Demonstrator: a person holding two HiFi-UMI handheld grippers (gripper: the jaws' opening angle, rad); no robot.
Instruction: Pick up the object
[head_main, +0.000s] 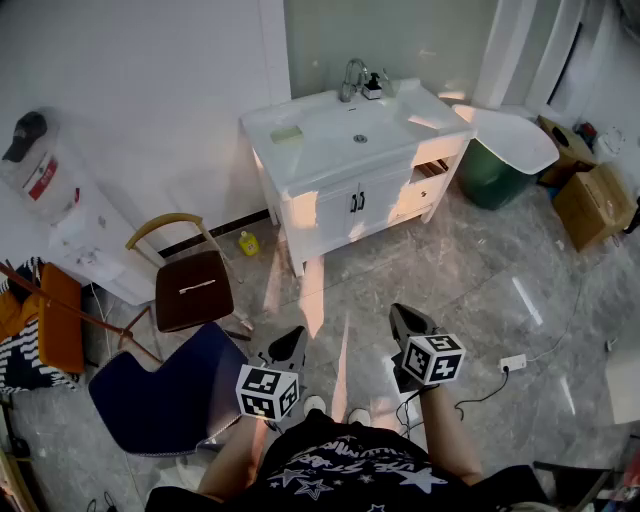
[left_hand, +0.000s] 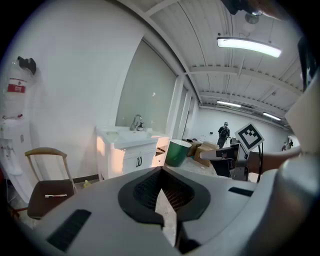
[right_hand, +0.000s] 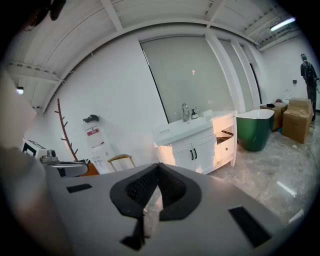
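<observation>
Left gripper (head_main: 292, 342) and right gripper (head_main: 404, 317) are held closed, empty; a green pad (head_main: 287, 133) is seen well ahead on the vanity (head_main: 330, 205).

No text is legible; the dispenser bottle's red label (head_main: 42, 178) is unreadable.

Grey marble floor (head_main: 500, 270) — white sink cab. (head_main: 350, 205), brown chair (head_main: 195, 290), green bin (head_main: 495, 178), cardboard boxes (head_main: 592, 205), yellow btl (head_main: 248, 243), pwr strip (head_main: 512, 363).

Dark shirt (head_main: 352, 468) — seemingly star-printed
</observation>
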